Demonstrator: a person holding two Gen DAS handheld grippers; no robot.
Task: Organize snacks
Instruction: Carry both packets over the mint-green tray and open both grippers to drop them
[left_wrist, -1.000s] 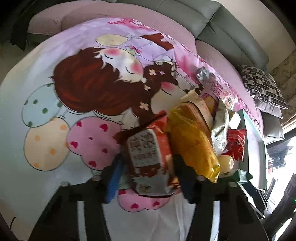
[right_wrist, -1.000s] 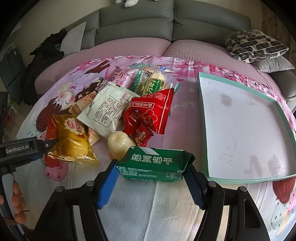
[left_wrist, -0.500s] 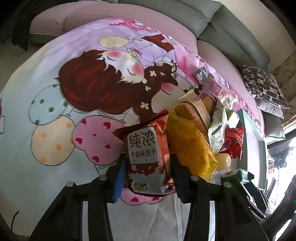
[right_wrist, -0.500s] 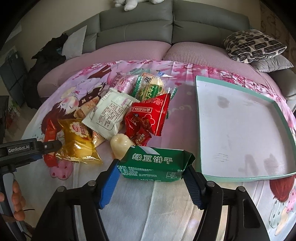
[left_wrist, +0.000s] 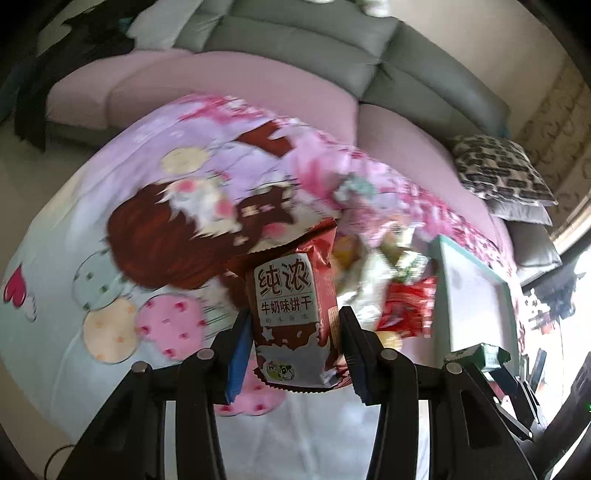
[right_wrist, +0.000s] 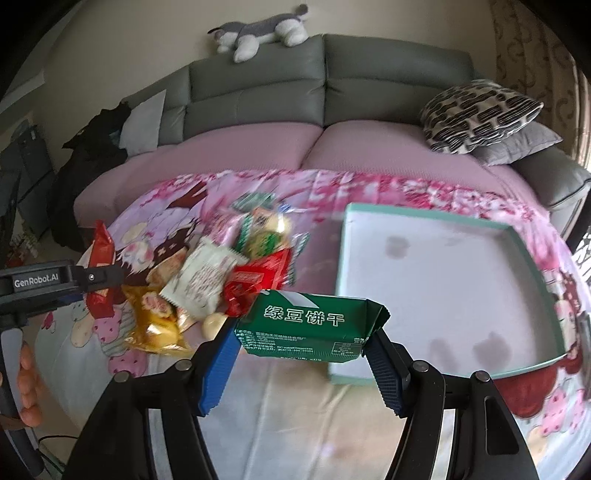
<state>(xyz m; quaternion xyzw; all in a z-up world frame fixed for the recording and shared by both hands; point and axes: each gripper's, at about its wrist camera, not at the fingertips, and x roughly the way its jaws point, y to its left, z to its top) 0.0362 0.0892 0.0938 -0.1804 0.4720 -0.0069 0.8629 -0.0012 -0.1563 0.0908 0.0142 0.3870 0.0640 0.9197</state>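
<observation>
Pinching a red-brown milk biscuit packet (left_wrist: 291, 321) between its two pads, the left gripper (left_wrist: 293, 354) holds it upright and raised above the cartoon-printed cloth (left_wrist: 122, 206); from the right wrist view the same packet shows as a red strip sticking up above and below the left gripper's arm at the left edge. The right gripper (right_wrist: 301, 354) is clamped on a green mung-bean biscuit packet (right_wrist: 310, 323), gripped lengthwise by its ends and held level in the air, with its far end over the near left corner of the teal-rimmed tray (right_wrist: 517, 236). Left of the tray, the snack pile (right_wrist: 229, 273) lies on the cloth: a yellow bag (right_wrist: 155, 325), a white sachet (right_wrist: 203, 280), red wrappers (right_wrist: 258, 280) and green-and-white packs behind them. A grey sofa (right_wrist: 325, 92) with pink cushions stands behind, a patterned pillow (right_wrist: 476, 114) at its right end, and a plush toy (right_wrist: 258, 33) lies on the backrest
</observation>
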